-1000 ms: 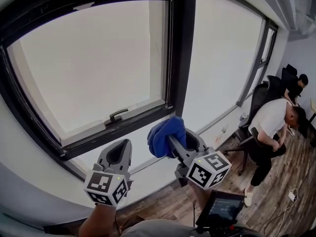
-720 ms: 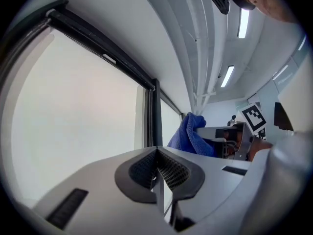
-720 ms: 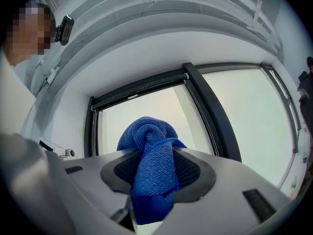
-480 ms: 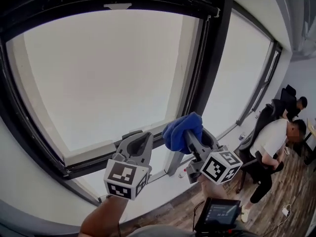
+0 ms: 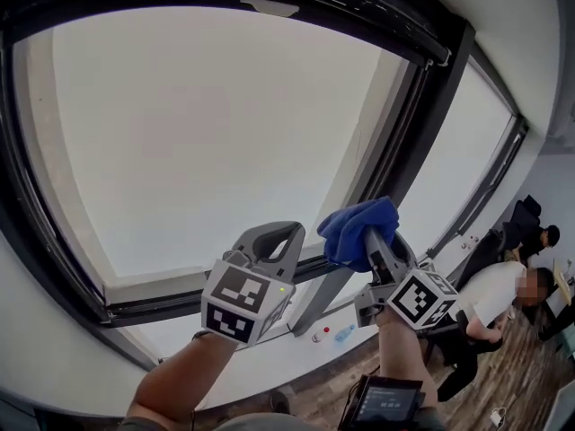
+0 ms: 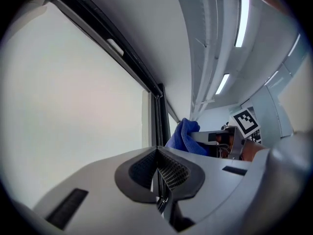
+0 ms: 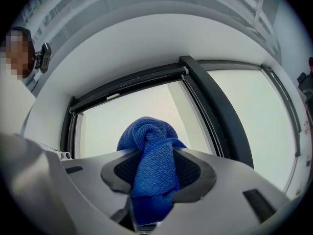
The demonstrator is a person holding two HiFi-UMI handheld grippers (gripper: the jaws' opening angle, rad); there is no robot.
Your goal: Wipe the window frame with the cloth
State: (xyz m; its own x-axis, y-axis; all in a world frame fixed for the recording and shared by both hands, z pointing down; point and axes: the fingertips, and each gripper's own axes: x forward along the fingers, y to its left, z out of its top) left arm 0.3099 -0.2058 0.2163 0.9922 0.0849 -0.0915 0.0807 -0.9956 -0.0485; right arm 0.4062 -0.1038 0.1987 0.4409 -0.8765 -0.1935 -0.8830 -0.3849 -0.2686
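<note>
A black window frame (image 5: 422, 133) surrounds a large pale pane, with a thick upright post to the right of it. My right gripper (image 5: 370, 233) is shut on a bunched blue cloth (image 5: 358, 223), held up in front of the post's lower part; whether it touches the post is unclear. In the right gripper view the blue cloth (image 7: 149, 155) is pinched in my right gripper (image 7: 151, 168), with the window frame (image 7: 215, 111) beyond. My left gripper (image 5: 272, 236) is beside it, shut on nothing. In the left gripper view my left gripper (image 6: 157, 153) has its pads together, and the cloth (image 6: 185, 137) shows to the right.
A white sill (image 5: 269, 357) runs below the window with a small bottle (image 5: 344, 333) on it. Two people (image 5: 490, 299) are at chairs on the wooden floor at the lower right. A small screen (image 5: 382, 400) hangs near my body. Ceiling strip lights (image 6: 242, 21) run overhead.
Both grippers have risen in front of the window and my view has swung left and up. The right gripper has kept hold of the cloth, and the left has stayed shut.
</note>
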